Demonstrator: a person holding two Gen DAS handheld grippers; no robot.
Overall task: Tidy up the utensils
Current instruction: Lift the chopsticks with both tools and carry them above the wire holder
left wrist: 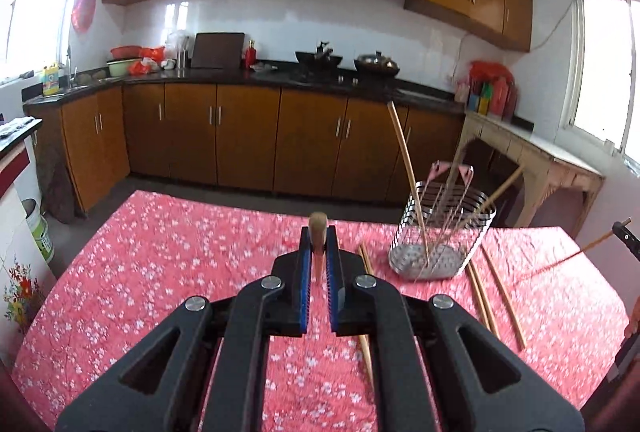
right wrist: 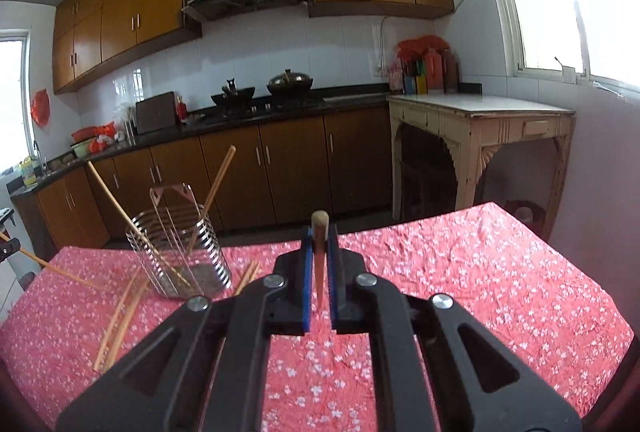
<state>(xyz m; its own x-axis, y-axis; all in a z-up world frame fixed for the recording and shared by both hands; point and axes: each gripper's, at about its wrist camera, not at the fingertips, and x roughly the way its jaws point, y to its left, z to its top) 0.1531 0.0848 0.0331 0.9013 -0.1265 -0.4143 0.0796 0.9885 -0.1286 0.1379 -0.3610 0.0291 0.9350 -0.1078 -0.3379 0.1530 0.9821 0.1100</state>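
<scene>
Both wrist views look forward over the red tablecloth (left wrist: 160, 272) toward the far kitchen counter. Both share the wire utensil holder (left wrist: 444, 232), right in one, left in the other.

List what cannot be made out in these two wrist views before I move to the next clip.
- Left wrist view: the left hand-held gripper hides most of its chopstick; only the tip shows.
- Right wrist view: same for the right hand-held gripper and its chopstick.
- Utensil holder: motion-blurred in the left view; contents beyond two chopsticks unclear.
- Loose chopsticks: partly hidden behind the gripper body, count uncertain.
</scene>
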